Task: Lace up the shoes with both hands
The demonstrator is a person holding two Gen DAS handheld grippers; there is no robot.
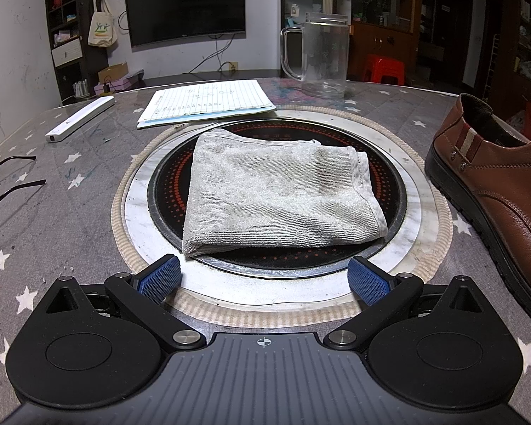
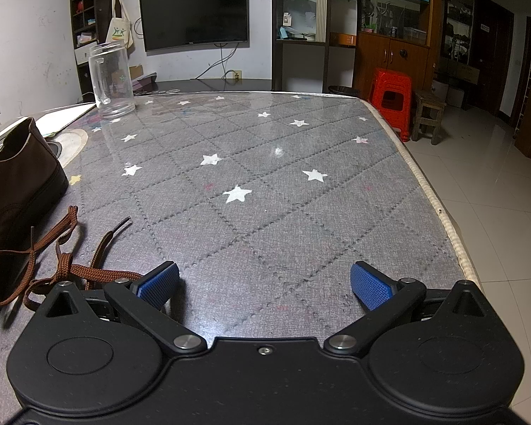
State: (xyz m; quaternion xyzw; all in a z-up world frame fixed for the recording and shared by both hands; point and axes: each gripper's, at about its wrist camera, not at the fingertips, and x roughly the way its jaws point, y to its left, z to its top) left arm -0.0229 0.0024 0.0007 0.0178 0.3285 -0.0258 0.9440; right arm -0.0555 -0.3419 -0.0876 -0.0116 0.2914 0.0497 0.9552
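A brown leather shoe [image 1: 492, 177] with a black sole stands at the right edge of the left wrist view, heel away from me. The same shoe [image 2: 17, 184] fills the left edge of the right wrist view. Its brown lace [image 2: 60, 258] lies loose on the tablecloth, tangled in loops just left of my right gripper. My left gripper [image 1: 263, 278] is open over the rim of a round cooktop, nothing between its blue pads [image 1: 159, 278]. My right gripper [image 2: 265, 285] is open above bare tablecloth, its left pad [image 2: 159, 283] close to the lace.
A folded grey towel [image 1: 279, 194] lies on the inset cooktop [image 1: 166, 191]. Behind it are lined papers [image 1: 209, 102], a clear glass mug [image 1: 324, 55] and a white bar-shaped device [image 1: 79, 118]. Eyeglass arms [image 1: 10, 177] lie at far left. The table edge [image 2: 439, 205] runs along the right.
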